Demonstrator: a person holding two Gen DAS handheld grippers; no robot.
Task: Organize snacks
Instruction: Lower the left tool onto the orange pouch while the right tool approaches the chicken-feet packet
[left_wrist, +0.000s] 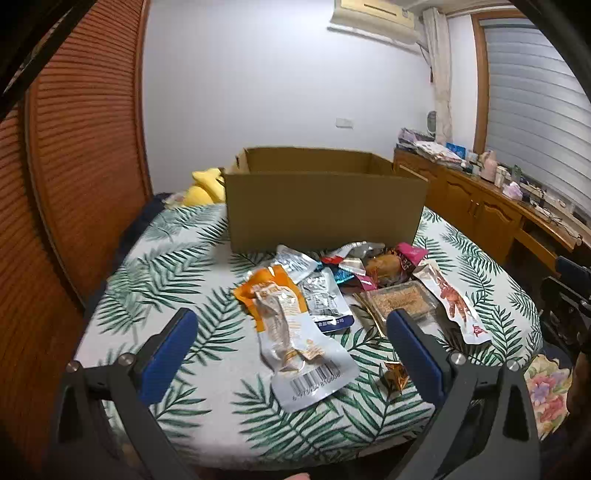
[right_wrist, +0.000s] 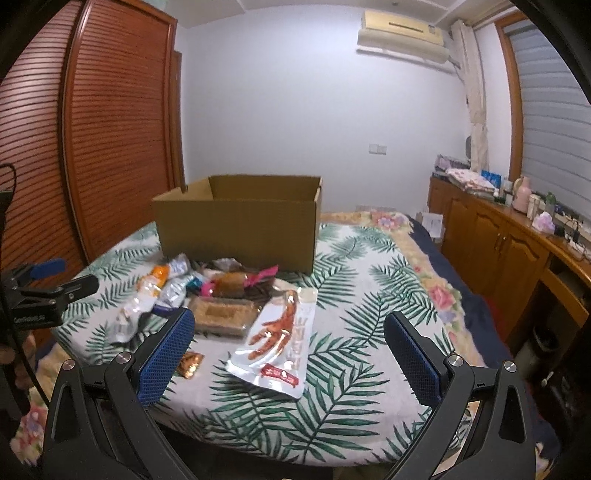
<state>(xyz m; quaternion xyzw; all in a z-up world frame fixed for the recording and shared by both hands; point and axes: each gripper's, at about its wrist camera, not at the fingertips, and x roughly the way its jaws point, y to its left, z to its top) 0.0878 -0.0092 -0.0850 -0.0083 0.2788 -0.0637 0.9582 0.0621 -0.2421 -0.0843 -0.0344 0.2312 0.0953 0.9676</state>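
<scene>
An open cardboard box (left_wrist: 325, 210) (right_wrist: 236, 229) stands at the back of the leaf-print table (left_wrist: 184, 258) (right_wrist: 369, 295). Several snack packets lie in a pile in front of it. An orange-and-silver packet (left_wrist: 291, 332) lies nearest my left gripper (left_wrist: 291, 328), which is open and empty above it. A clear packet with a red chicken foot (right_wrist: 284, 336) (left_wrist: 454, 302) lies just ahead of my right gripper (right_wrist: 288, 332), also open and empty. A clear tray of brown snack (right_wrist: 221, 314) (left_wrist: 402, 299) sits between them.
A small gold wrapper (left_wrist: 395, 376) (right_wrist: 190, 363) lies near the front edge. A yellow plush (left_wrist: 203, 184) sits behind the box at left. Wooden louvred doors (left_wrist: 74, 147) stand left. A cluttered wooden cabinet (right_wrist: 517, 236) runs along the right.
</scene>
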